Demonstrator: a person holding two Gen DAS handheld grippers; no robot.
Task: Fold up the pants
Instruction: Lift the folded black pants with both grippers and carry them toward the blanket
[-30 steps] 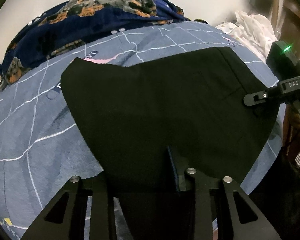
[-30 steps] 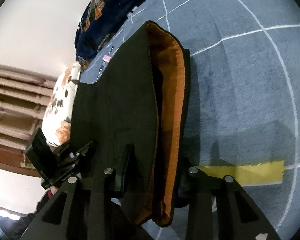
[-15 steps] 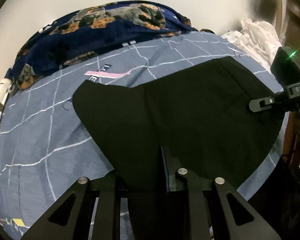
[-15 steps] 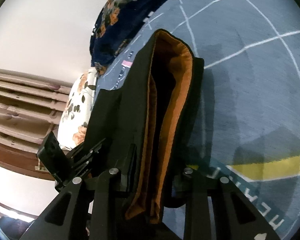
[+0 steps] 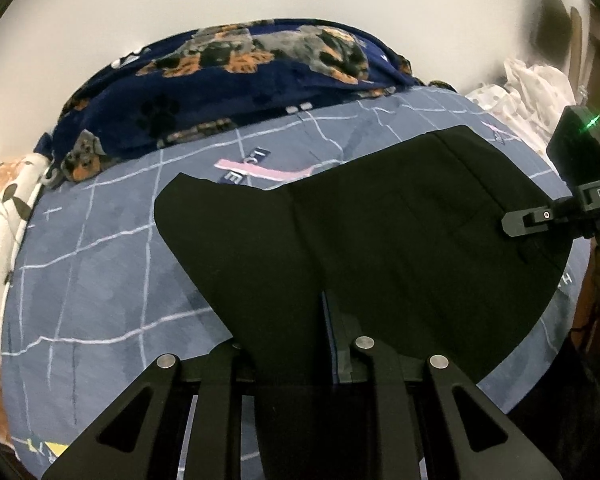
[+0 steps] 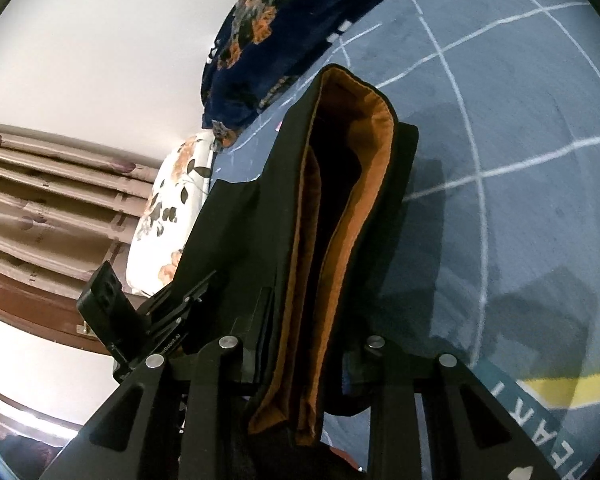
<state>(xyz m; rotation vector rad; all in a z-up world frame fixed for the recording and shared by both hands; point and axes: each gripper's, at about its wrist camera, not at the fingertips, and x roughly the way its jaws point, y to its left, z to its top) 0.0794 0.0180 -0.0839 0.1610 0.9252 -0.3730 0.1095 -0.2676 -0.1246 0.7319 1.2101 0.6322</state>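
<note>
Black pants (image 5: pixel 364 236) lie spread on the blue bed sheet (image 5: pixel 100 264), with the near edge lifted. My left gripper (image 5: pixel 296 356) is shut on that near edge. In the right wrist view the pants (image 6: pixel 240 240) show an orange-lined waistband (image 6: pixel 372 168) standing open. My right gripper (image 6: pixel 300 360) is shut on the waistband end. The right gripper also shows in the left wrist view (image 5: pixel 548 216) at the pants' right edge, and the left gripper shows in the right wrist view (image 6: pixel 140 320) at lower left.
A navy dog-print blanket (image 5: pixel 228 80) is heaped at the far side of the bed. A floral pillow (image 5: pixel 4 200) lies at the left. White clothes (image 5: pixel 532 88) are piled at the far right. A brown curtain (image 6: pixel 40 200) hangs beyond the bed.
Both grippers have pulled back and risen with the pants, so the cloth looks smaller and farther. The waistband has lifted and opened wider. More of the blanket and wall shows.
</note>
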